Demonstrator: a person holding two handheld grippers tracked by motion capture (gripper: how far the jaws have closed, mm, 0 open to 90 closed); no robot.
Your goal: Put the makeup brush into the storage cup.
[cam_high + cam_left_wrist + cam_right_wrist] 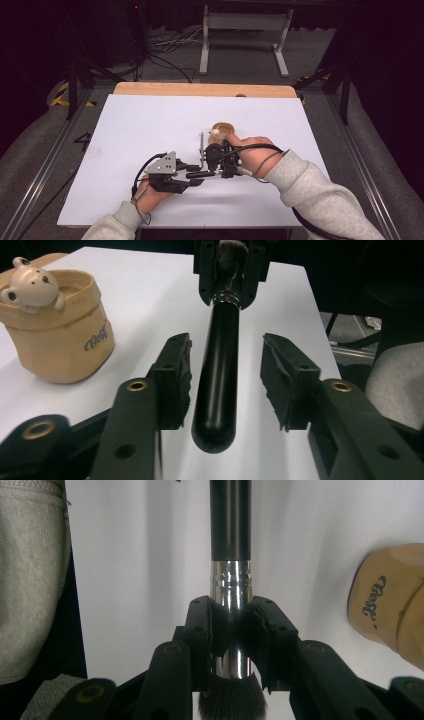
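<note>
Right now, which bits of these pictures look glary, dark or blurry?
High view: bright white table, dark surroundings. Right gripper view: glare streaks on the brush and its silver collar, bristles soft at the bottom. Left gripper view: near fingers slightly soft, bear cup sharp.

One black-handled makeup brush (220,375), one tan cup (60,335) with one bear figure (31,284), two grippers (197,175) (232,630)

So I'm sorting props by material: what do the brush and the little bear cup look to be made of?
Brush: glossy black handle, probably lacquered wood or plastic, going by its sheen; mirror-bright band looks metal; dark bristles, fibre unclear. Bear cup: matte tan, smooth and softly creased, likely silicone or ceramic.
</note>
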